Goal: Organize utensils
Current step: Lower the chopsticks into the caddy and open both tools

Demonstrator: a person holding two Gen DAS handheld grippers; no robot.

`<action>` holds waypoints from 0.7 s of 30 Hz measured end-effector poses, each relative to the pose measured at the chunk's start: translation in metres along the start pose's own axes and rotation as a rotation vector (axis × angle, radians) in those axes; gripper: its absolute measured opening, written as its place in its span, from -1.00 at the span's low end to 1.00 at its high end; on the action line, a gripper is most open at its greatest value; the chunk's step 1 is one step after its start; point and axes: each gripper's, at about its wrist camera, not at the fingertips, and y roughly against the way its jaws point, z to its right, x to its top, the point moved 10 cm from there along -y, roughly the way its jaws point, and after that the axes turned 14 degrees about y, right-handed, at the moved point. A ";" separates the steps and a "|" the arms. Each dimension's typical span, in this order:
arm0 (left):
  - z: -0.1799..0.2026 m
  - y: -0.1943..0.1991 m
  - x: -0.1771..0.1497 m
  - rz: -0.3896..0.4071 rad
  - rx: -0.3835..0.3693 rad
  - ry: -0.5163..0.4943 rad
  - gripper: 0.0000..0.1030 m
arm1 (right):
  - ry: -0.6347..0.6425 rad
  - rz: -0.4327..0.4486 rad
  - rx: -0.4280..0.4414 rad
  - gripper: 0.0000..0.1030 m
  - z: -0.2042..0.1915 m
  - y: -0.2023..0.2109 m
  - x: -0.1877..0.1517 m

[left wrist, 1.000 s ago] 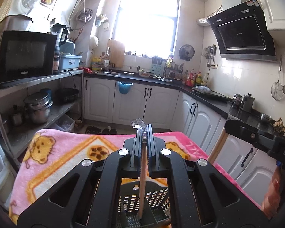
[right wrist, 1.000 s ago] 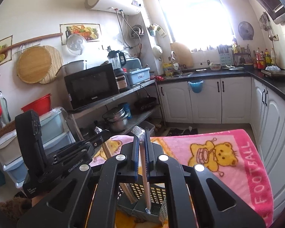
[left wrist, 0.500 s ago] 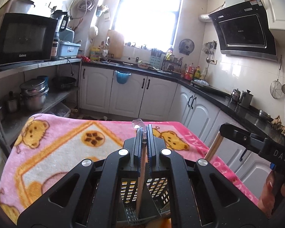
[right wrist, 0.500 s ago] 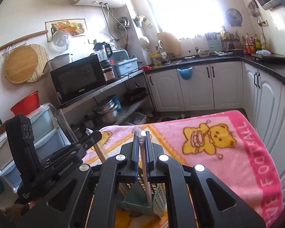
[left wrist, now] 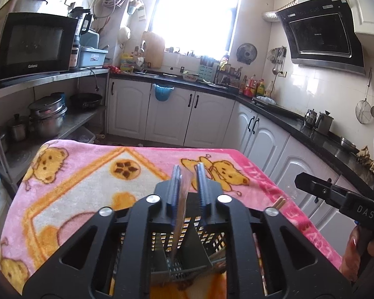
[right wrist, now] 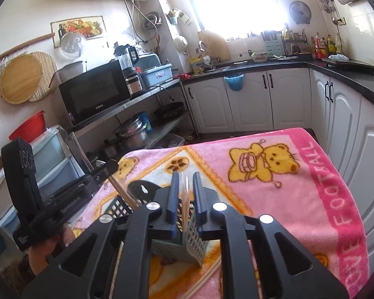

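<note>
A dark grey perforated utensil basket (left wrist: 162, 239) (right wrist: 194, 244) stands on the pink bear blanket (left wrist: 87, 174) (right wrist: 286, 199), directly under both grippers. My left gripper (left wrist: 188, 172) is opening, and a wooden chopstick (left wrist: 180, 214) hangs blurred and loose between its pads, lower end inside the basket. My right gripper (right wrist: 186, 178) is opening too, with a second chopstick (right wrist: 185, 206) standing free in the gap above the basket. In the right wrist view the left gripper (right wrist: 112, 167) appears at the left with its chopstick (right wrist: 123, 191) slanting into the basket.
Loose chopsticks (right wrist: 207, 276) lie on the blanket beside the basket. A metal shelf rack with pots (left wrist: 47, 117) and a microwave (left wrist: 35, 44) stands to the left. White cabinets (left wrist: 261, 137) run behind and to the right, past the table's far edge.
Both grippers have sunk toward the basket. Their jaws, earlier pinched on the chopsticks, now stand slightly apart and the chopsticks slide down blurred between them.
</note>
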 end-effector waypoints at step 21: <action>-0.001 0.050 -0.009 -0.020 0.014 0.030 0.80 | 0.087 -0.053 -0.038 0.21 -0.008 0.024 -0.023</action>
